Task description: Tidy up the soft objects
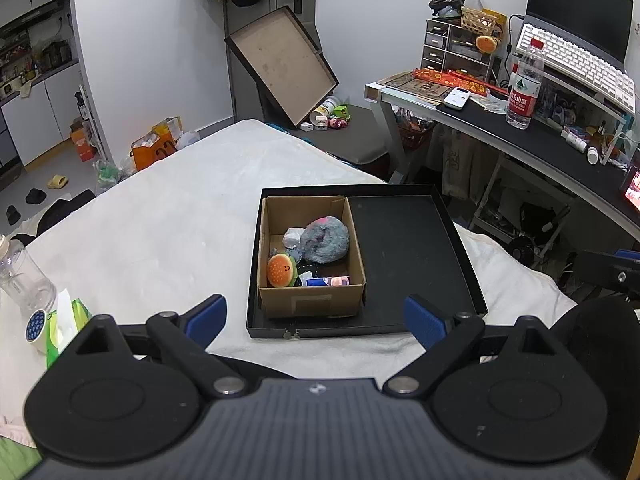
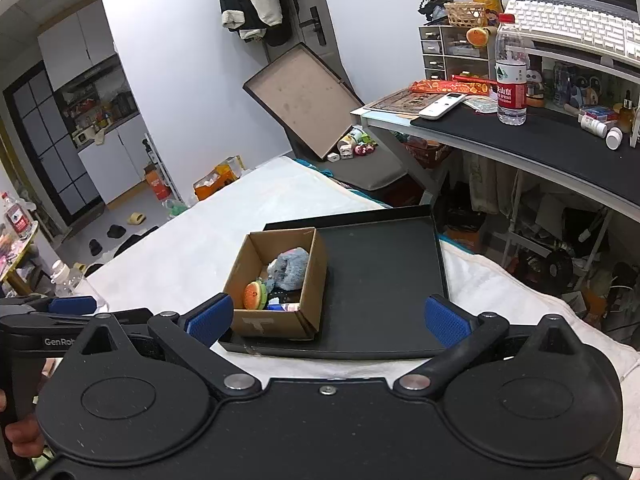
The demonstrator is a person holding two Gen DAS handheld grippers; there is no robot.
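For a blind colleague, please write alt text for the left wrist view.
A brown cardboard box holding a grey fluffy plush and an orange burger-shaped plush sits in the left part of a shallow black tray on a white blanket. The left gripper hangs before it, blue-padded fingers open.

Left wrist camera sits low behind its own blue-padded fingers, looking forward and down across the white bed almost square onto the black tray and the cardboard box in its left half. Right wrist camera looks past its fingers from further right, so the same cardboard box and black tray appear turned and a little farther off. Both 2 views share the bed, the leaning box lid by the door and the desk at right.
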